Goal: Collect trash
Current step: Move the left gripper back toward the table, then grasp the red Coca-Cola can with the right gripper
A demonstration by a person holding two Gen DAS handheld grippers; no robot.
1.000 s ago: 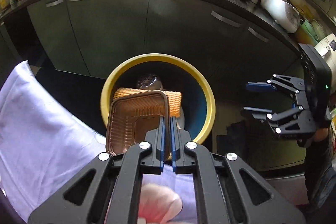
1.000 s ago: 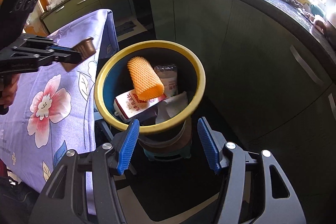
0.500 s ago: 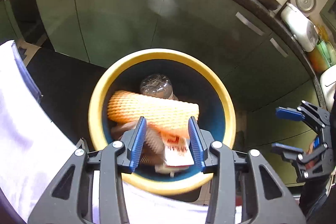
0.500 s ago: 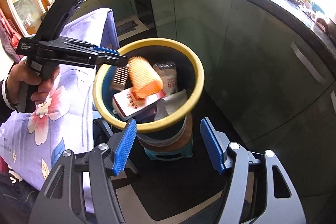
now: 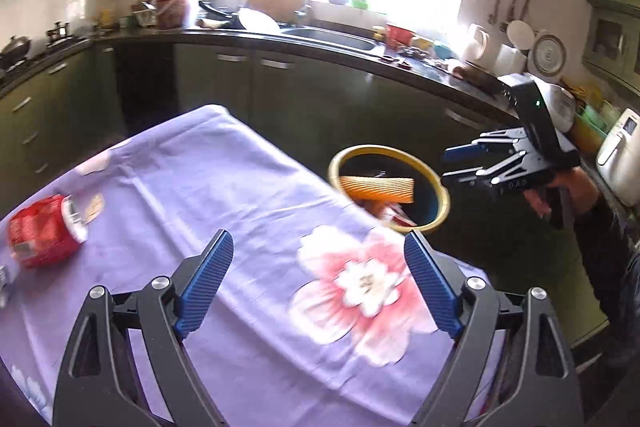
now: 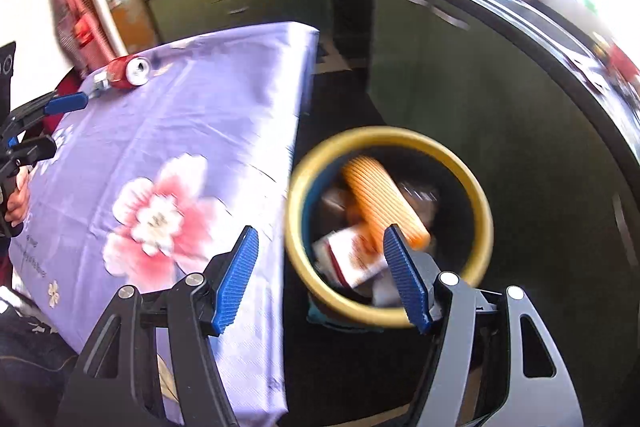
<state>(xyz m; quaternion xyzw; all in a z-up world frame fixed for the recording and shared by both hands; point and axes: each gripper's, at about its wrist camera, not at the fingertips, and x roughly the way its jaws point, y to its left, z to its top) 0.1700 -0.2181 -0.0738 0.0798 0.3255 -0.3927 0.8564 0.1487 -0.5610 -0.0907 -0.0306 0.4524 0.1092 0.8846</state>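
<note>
- Bottom of the left wrist view: the left gripper (image 5: pixel 316 283) has its jaws spread wide with nothing between them, hanging over the purple flowered tablecloth (image 5: pixel 240 195).
- Bottom of the right wrist view: the right gripper (image 6: pixel 320 275) is likewise spread wide and empty, straddling the table edge and the near rim of the bin.
- Far left of the left view: a crushed red can (image 5: pixel 42 231) lies on its side on the cloth, with a small pale object cut off by the frame edge just beside it; what it is cannot be told.
- Centre right of the left view: the yellow-rimmed bin (image 5: pixel 436 183) stands just beyond the table edge, holding an orange foam net (image 5: pixel 376 189), a carton and other litter.
- Risks, as a judgement: the can is dented and round, so a pinch off its middle may roll it away or off the cloth; dragging fingers could bunch the fabric; the piled bin may let a dropped can bounce out off the net.
</note>
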